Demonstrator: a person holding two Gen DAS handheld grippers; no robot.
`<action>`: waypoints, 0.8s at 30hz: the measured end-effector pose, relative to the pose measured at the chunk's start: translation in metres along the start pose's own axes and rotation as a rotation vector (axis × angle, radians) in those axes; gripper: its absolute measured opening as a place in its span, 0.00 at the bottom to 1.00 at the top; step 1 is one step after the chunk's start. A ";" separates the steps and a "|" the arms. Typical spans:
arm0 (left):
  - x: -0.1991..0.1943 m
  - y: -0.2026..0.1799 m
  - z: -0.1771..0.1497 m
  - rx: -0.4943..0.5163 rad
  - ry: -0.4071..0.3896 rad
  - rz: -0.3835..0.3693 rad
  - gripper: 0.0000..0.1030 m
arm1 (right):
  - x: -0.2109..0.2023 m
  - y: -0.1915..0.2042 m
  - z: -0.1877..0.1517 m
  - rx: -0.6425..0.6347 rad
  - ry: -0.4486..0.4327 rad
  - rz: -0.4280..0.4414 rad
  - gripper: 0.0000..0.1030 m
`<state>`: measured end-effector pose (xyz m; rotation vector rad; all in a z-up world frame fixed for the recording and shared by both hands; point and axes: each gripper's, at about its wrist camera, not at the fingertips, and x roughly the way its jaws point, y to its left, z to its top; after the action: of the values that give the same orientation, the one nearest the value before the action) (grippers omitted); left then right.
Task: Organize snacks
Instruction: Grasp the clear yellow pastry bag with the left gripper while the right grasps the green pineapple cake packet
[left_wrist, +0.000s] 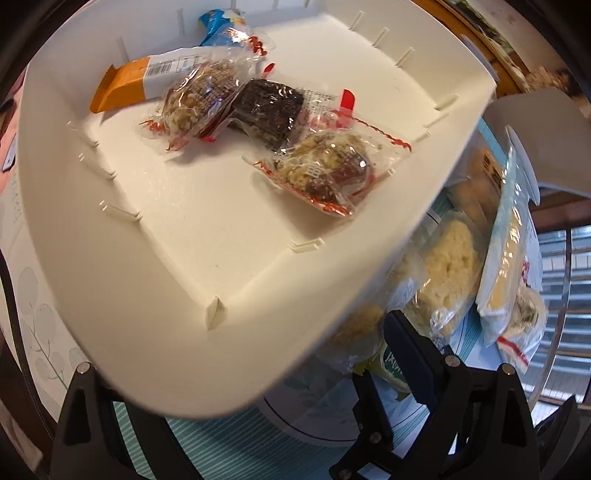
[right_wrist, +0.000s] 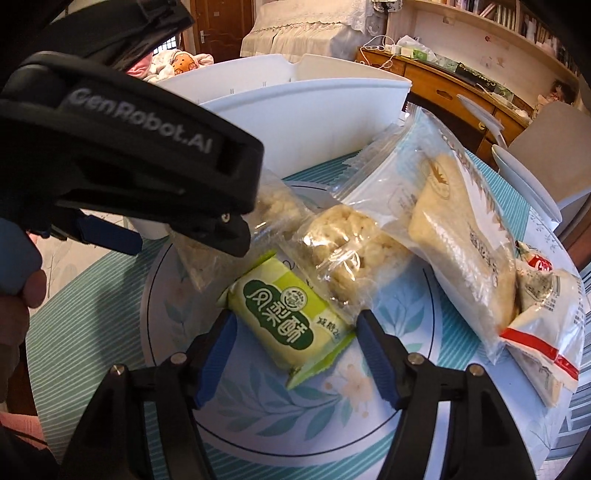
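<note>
My left gripper (right_wrist: 173, 232) reaches in from the upper left and grips a corner of the white box (right_wrist: 314, 122). In the left wrist view that box (left_wrist: 155, 280) covers one finger, and the blue pad (left_wrist: 406, 354) of the other finger lies against its rim. Inside lie an orange bar (left_wrist: 129, 81), a blue packet (left_wrist: 221, 29), a dark cake (left_wrist: 269, 107) and two clear nut cakes (left_wrist: 321, 166). My right gripper (right_wrist: 295, 332) is open and points down, with a green pastry packet (right_wrist: 291, 325) lying between its fingers on the floral round board (right_wrist: 258, 424).
Beside the green packet lie clear rice-puff packs (right_wrist: 351, 254), a large bag with a pale cake (right_wrist: 454, 229) and a white-and-red packet (right_wrist: 546, 306). A teal striped cloth (right_wrist: 85, 314) covers the table. A hand (right_wrist: 22, 295) shows at the left, white chairs (right_wrist: 535, 173) at the right.
</note>
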<state>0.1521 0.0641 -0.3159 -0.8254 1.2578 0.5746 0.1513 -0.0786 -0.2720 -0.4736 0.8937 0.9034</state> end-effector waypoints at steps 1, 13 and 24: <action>0.002 -0.001 0.001 -0.005 0.003 0.004 0.92 | -0.001 -0.001 0.000 0.007 -0.002 0.007 0.66; 0.000 -0.008 0.006 0.009 0.028 -0.044 0.43 | -0.003 -0.002 0.002 -0.019 0.035 -0.001 0.48; -0.010 0.001 -0.016 0.056 0.102 -0.020 0.35 | -0.016 0.005 -0.011 0.003 0.111 0.007 0.39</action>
<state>0.1392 0.0522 -0.3082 -0.8278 1.3512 0.4838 0.1371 -0.0914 -0.2649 -0.5220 0.9977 0.8881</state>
